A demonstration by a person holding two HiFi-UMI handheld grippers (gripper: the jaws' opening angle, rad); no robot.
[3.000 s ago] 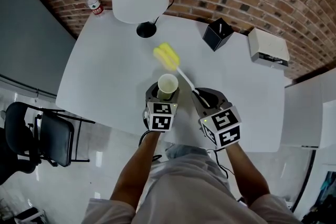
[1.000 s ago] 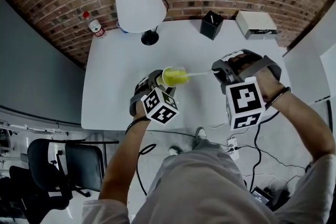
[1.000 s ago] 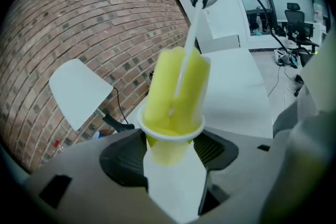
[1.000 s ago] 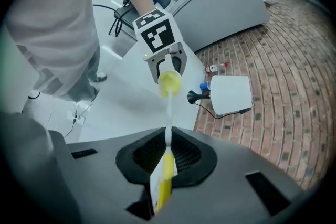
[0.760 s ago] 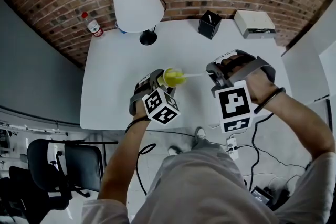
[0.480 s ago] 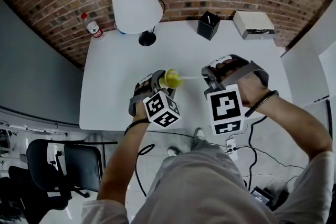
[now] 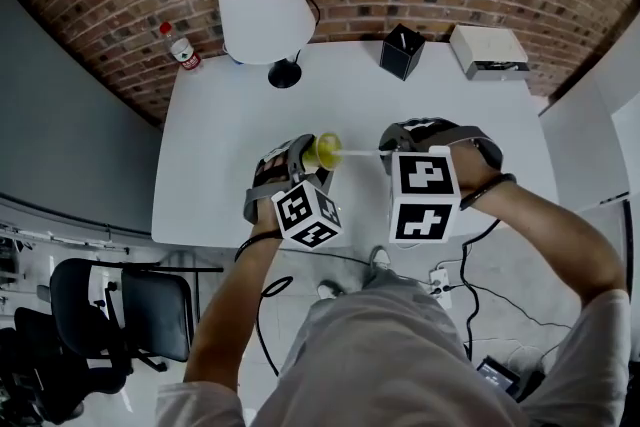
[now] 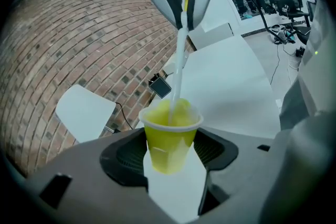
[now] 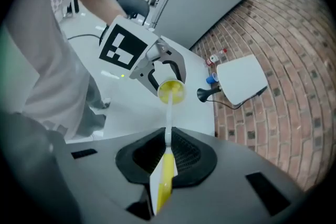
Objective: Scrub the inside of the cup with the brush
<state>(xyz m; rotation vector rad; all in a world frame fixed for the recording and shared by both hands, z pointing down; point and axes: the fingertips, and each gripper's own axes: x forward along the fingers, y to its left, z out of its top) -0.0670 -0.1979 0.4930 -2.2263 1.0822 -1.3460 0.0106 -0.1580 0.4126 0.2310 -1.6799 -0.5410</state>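
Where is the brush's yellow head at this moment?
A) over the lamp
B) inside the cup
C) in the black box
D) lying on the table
B: the brush has its yellow head down in the cup, with its handle held by the right gripper.

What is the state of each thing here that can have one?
left gripper: shut on the cup.
right gripper: shut on the brush handle.
cup: held in the air, tipped sideways, brush head inside.
brush: yellow head in the cup, handle clamped.
lamp: upright on the table.
bottle: standing, red cap on.
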